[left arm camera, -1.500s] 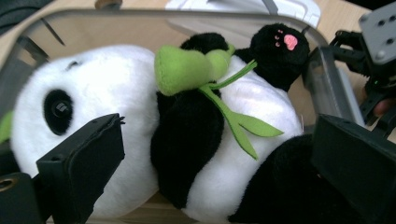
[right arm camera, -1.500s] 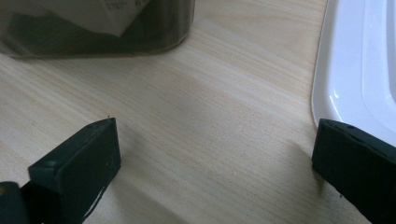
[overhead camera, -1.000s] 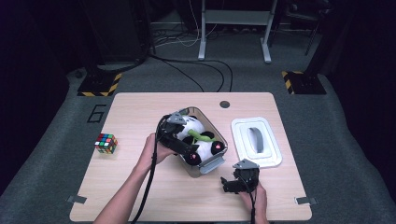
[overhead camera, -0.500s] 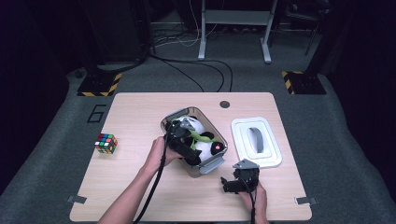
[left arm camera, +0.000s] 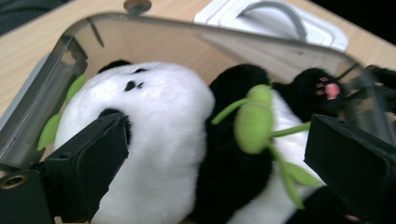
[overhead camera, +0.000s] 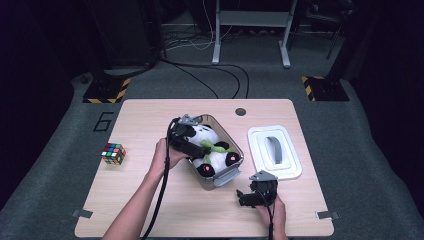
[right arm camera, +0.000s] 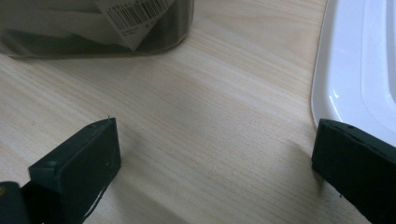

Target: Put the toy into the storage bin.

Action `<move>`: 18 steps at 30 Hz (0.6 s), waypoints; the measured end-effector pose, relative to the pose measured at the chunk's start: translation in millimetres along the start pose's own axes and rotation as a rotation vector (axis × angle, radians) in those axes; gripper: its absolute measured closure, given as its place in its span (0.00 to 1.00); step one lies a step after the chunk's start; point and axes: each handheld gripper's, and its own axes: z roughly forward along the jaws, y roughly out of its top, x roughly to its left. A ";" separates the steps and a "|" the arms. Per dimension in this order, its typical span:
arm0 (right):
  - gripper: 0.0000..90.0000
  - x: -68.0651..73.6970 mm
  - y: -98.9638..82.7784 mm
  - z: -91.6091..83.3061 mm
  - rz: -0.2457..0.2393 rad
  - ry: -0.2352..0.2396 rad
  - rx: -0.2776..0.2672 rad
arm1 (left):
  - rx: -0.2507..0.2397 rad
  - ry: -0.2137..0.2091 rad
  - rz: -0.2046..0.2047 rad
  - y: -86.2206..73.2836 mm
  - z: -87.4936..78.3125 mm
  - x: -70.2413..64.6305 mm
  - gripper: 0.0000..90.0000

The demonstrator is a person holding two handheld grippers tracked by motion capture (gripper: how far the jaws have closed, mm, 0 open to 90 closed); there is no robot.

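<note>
The plush panda [overhead camera: 212, 149] lies inside the clear plastic bin [overhead camera: 235, 172] at the middle of the table [overhead camera: 150, 210], its white head toward the bin's eleven o'clock end and its black legs with pink paw pads toward the five o'clock end; a green leafy sprig [overhead camera: 218, 147] lies across its chest. In the left gripper view the panda [left arm camera: 159, 140] lies between the two black jaws, which stand spread wide, one against the white head at the lower left and the other just beside the leafy sprig [left arm camera: 254, 123] and the dark body at the lower right; neither jaw is pressed into the toy as far as can be told. The left gripper [overhead camera: 192, 146] reaches into the bin from its nine o'clock side, with the person's left hand [overhead camera: 165, 156] behind it. The bin's white lid [overhead camera: 275, 152], with a grey handle, lies flat on the table just beside the bin at three o'clock. The right gripper [overhead camera: 247, 197] rests low over bare wood at five o'clock from the bin, jaws spread apart and holding nothing; its own view shows the bin's corner with a barcode label [right arm camera: 135, 14] at twelve o'clock and the lid's rim [right arm camera: 336, 65] at two o'clock. A colourful puzzle cube [overhead camera: 113, 153] sits well apart at nine o'clock.
</note>
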 end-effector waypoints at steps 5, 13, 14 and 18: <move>0.01 0.0 0.0 0.0 -0.001 0.000 0.000 | 0.083 0.007 0.008 -2.0 19.8 1.8 0.05; 0.01 0.0 0.0 0.0 -0.001 0.000 0.000 | 0.149 0.037 0.014 -3.0 34.2 1.1 0.04; 0.01 0.0 0.0 0.0 0.000 0.000 0.000 | 0.148 0.035 0.015 -2.5 32.6 1.2 0.04; 0.01 0.1 0.0 0.0 0.001 0.000 0.000 | 0.090 0.017 -0.007 -3.9 20.3 1.5 0.04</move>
